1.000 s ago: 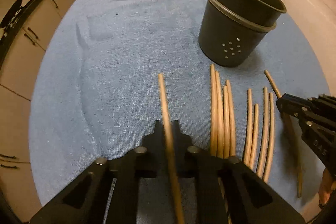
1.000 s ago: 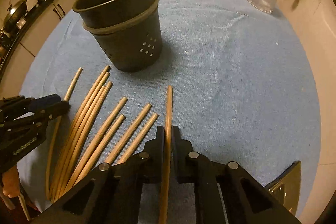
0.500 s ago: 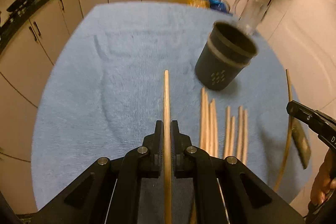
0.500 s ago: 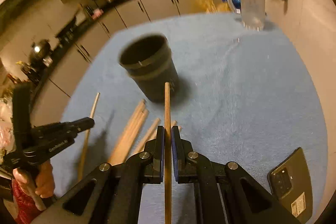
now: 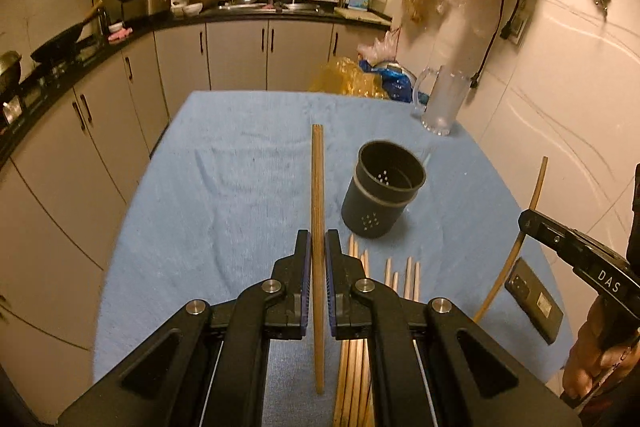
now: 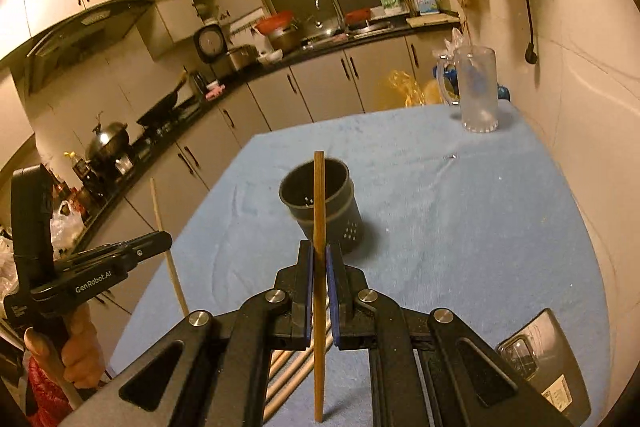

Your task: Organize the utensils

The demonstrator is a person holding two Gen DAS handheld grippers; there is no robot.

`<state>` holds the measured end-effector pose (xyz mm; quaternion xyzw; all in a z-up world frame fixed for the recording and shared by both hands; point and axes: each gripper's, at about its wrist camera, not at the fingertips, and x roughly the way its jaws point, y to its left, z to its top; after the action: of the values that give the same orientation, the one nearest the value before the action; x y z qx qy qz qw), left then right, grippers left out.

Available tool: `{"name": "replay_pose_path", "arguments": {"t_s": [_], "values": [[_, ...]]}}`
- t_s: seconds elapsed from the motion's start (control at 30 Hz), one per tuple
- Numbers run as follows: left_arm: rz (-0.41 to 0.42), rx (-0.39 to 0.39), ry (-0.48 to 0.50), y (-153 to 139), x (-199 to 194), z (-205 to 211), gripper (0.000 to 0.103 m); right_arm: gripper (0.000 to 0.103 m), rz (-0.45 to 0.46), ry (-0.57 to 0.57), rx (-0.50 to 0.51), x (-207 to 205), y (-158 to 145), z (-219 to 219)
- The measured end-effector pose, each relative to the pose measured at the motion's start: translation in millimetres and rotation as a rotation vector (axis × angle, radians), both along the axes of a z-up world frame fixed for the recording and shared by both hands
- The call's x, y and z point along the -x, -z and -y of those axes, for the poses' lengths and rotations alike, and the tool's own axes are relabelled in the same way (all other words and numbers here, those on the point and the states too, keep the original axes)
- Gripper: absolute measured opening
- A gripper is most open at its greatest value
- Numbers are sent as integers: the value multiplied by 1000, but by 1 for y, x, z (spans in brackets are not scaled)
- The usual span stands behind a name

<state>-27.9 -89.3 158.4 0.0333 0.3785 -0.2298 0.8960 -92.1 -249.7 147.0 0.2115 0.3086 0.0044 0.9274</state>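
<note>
My left gripper (image 5: pixel 318 247) is shut on a wooden chopstick (image 5: pixel 317 187) that points straight ahead, lifted above the blue cloth. Right of it stands the dark grey utensil holder (image 5: pixel 382 195), upright and holding nothing visible. Several loose chopsticks (image 5: pixel 394 277) lie on the cloth below the holder. My right gripper (image 6: pixel 319 255) is shut on another chopstick (image 6: pixel 319 199), whose tip lines up over the holder (image 6: pixel 320 199) in the right wrist view. Each gripper shows in the other's view, the right gripper (image 5: pixel 532 221) at the right edge and the left gripper (image 6: pixel 162 239) at the left edge.
A blue cloth (image 5: pixel 240 163) covers the table. A frosted glass mug (image 5: pixel 444 103) stands at the far right corner, with plastic bags (image 5: pixel 352 79) behind it. A phone (image 6: pixel 540 363) lies near the right front edge. Kitchen cabinets and a counter run along the left and back.
Both grippers have risen off the cloth, each carrying its chopstick, and tilted up so the kitchen is in view. The holder now looks smaller and farther below.
</note>
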Motion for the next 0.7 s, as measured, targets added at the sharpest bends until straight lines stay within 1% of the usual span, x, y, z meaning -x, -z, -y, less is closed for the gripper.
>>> {"name": "replay_pose_path", "arguments": {"t_s": [0.23,0.4,0.7], "values": [[7,3,-6,-8,2,3,6,7,33,3,-5,6,-10,2],[28,-4,-7,-14,4,5,6,7,62,14,-9,10,-19,6],[36,-3,-6,-23,4,6,6,7,82,23,-28,9,-25,10]]}}
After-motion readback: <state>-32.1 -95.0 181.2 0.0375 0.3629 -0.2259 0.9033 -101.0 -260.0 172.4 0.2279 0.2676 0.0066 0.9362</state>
